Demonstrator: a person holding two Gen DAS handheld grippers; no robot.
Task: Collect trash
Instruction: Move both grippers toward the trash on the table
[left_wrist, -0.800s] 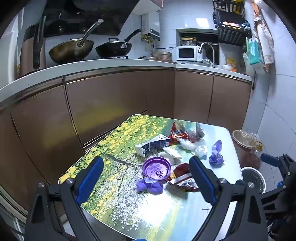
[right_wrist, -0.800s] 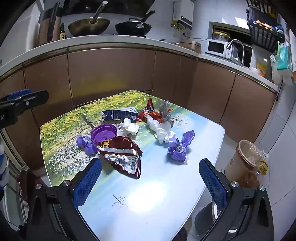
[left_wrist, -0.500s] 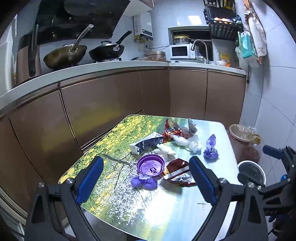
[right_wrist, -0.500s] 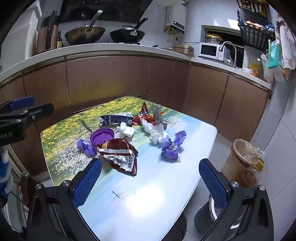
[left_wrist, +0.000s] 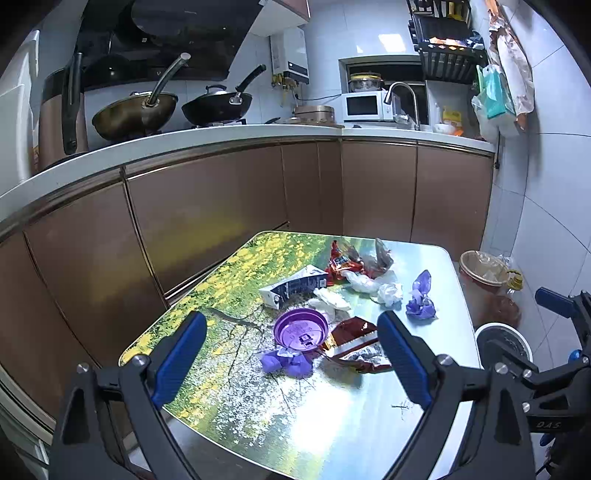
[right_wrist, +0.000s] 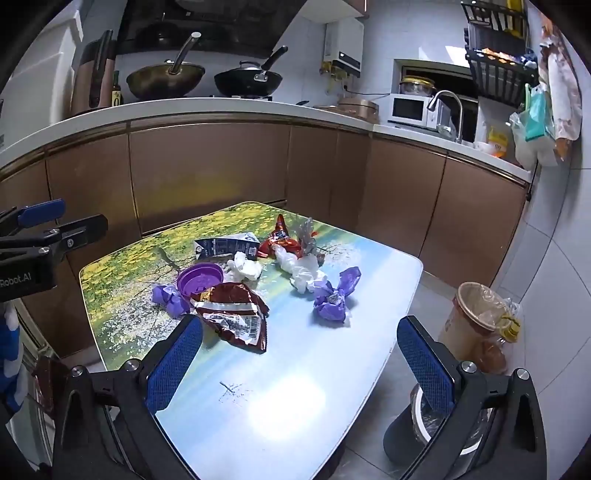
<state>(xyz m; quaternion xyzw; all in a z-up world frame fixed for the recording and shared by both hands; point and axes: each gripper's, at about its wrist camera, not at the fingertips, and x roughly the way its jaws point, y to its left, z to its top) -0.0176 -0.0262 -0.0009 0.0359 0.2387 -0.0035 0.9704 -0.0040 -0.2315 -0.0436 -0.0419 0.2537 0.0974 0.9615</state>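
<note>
Purple lid (left_wrist: 301, 329) (upturned) among wrappers (left_wrist: 354, 345)

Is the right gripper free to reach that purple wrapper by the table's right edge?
Probably yes: the right gripper is open and empty, and only bare table lies before the purple wrapper.

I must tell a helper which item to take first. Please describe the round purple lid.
On the flower-printed table, find the trash pile. The purple lid lies at its left end, touching the dark red wrapper. It alone is round and rigid.
</note>
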